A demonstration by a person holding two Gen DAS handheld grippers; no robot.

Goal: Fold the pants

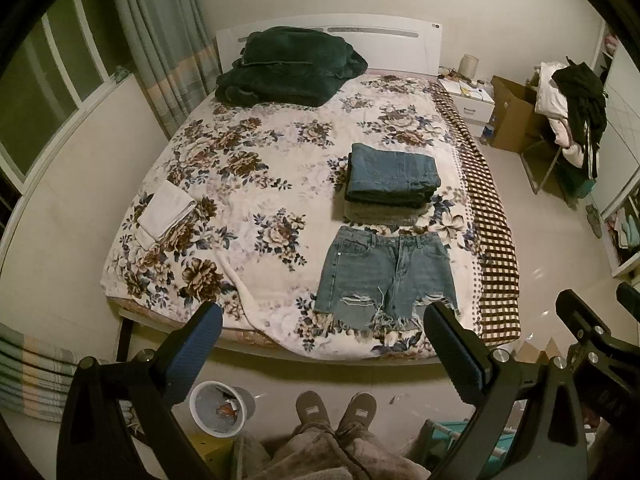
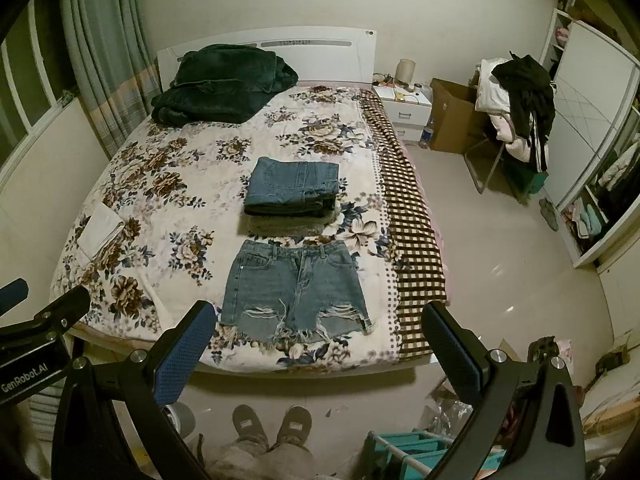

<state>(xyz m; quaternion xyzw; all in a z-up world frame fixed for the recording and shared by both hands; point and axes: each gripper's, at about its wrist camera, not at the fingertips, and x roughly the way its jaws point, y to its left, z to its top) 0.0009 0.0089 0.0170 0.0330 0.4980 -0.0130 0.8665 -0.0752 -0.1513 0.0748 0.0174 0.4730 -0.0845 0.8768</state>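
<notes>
A pair of frayed denim shorts (image 1: 386, 276) lies flat and unfolded near the foot of the floral bed (image 1: 240, 184), waistband away from me; it also shows in the right wrist view (image 2: 294, 288). Behind it sits a stack of folded jeans (image 1: 392, 178) on a grey folded garment, also in the right wrist view (image 2: 294, 192). My left gripper (image 1: 322, 344) is open and empty, held above the bed's foot edge in front of the shorts. My right gripper (image 2: 318, 344) is open and empty, likewise short of the shorts.
A dark green blanket (image 1: 288, 66) lies by the headboard and a folded white cloth (image 1: 166, 210) at the bed's left. A checked cover (image 1: 492, 240) hangs on the bed's right side. A waste bin (image 1: 220, 408) and my slippered feet (image 1: 336, 412) are on the floor. A chair with clothes (image 2: 516, 108) stands right.
</notes>
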